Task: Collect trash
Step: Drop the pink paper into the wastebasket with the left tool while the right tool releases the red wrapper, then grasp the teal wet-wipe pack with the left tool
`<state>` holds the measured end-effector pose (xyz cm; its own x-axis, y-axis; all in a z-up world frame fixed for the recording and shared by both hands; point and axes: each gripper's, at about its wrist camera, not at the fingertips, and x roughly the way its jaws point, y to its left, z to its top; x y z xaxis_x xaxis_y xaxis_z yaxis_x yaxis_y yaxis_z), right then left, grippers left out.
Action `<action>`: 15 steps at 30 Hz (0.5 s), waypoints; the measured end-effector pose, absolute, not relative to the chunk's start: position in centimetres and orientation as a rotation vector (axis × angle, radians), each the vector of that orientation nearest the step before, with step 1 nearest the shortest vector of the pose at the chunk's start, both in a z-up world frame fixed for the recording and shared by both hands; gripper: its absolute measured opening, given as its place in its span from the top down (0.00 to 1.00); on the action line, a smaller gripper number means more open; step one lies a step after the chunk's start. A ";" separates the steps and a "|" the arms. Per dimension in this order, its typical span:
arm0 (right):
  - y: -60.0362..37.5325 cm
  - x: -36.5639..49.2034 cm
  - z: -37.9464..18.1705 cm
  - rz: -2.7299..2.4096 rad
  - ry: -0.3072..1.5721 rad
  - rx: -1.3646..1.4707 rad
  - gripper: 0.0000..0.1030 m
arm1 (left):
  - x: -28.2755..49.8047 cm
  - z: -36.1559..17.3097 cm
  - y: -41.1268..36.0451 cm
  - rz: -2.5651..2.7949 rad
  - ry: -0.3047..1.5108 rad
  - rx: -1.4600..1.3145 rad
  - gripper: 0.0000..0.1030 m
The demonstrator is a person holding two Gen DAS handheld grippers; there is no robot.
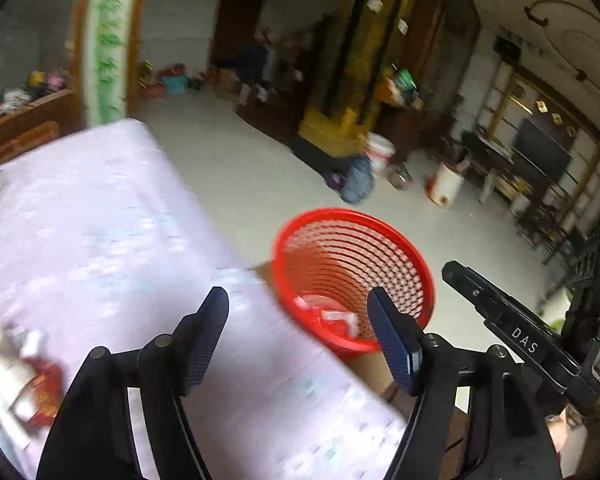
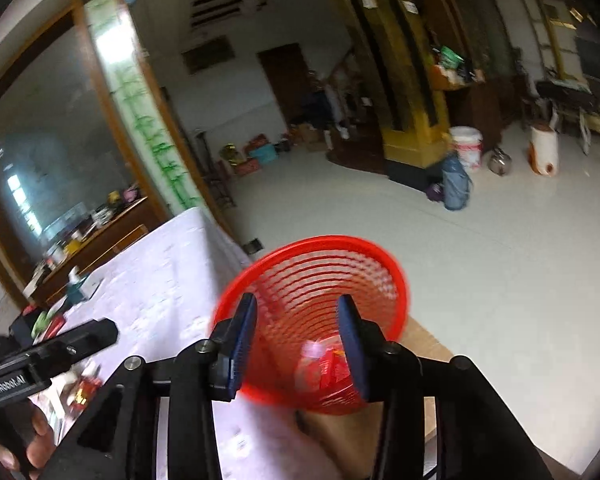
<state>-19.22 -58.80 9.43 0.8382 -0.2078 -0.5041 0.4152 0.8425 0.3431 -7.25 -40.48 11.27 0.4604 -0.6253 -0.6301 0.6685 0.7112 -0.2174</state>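
Note:
A red mesh wastebasket (image 1: 352, 248) stands beside the table's edge, with red and white wrappers (image 1: 328, 316) at its bottom. My left gripper (image 1: 300, 314) is open and empty, over the table edge next to the basket. In the right wrist view the same basket (image 2: 320, 264) lies straight ahead, wrappers (image 2: 324, 364) inside. My right gripper (image 2: 297, 314) hangs open and empty above the basket's mouth. More crumpled red and white trash (image 1: 32, 380) lies on the pale lilac tablecloth (image 1: 100, 220) at the lower left; it shows as trash (image 2: 84, 388) in the right view.
The basket rests on a brown box or stool (image 2: 380, 420). A hand (image 2: 36, 432) holds the left gripper's body (image 2: 48, 352). Small items (image 2: 52, 320) sit on the table's far side. White buckets (image 2: 466, 146) and a blue bag (image 2: 454, 184) stand on the pale floor beyond.

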 end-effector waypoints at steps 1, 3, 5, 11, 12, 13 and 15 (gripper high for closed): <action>-57.6 -19.3 9.7 -0.307 0.468 0.447 0.55 | -7.8 11.5 -39.3 -0.776 0.735 0.065 0.31; -54.7 -19.4 10.2 -0.241 0.462 0.421 0.55 | -8.8 11.9 -36.4 -0.730 0.715 0.065 0.31; -52.2 -19.1 10.4 -0.179 0.463 0.391 0.55 | -9.8 12.1 -33.5 -0.696 0.707 0.047 0.31; -44.0 -17.8 10.0 0.022 0.534 0.306 0.54 | -12.2 11.8 -24.3 -0.518 0.652 0.056 0.30; -43.2 -17.7 9.8 0.043 0.545 0.299 0.54 | -12.5 11.4 -22.1 -0.486 0.655 0.043 0.29; -42.1 -17.5 9.6 0.067 0.557 0.290 0.54 | -12.6 11.1 -20.7 -0.466 0.663 0.035 0.27; -40.4 -17.0 9.1 0.104 0.585 0.280 0.54 | -12.6 10.1 -17.2 -0.412 0.690 0.017 0.27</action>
<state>-17.03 -40.42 9.08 0.8299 0.1756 -0.5295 -0.0176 0.9569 0.2898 -12.60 -17.23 10.05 0.6940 -0.3638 -0.6213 0.3747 0.9194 -0.1197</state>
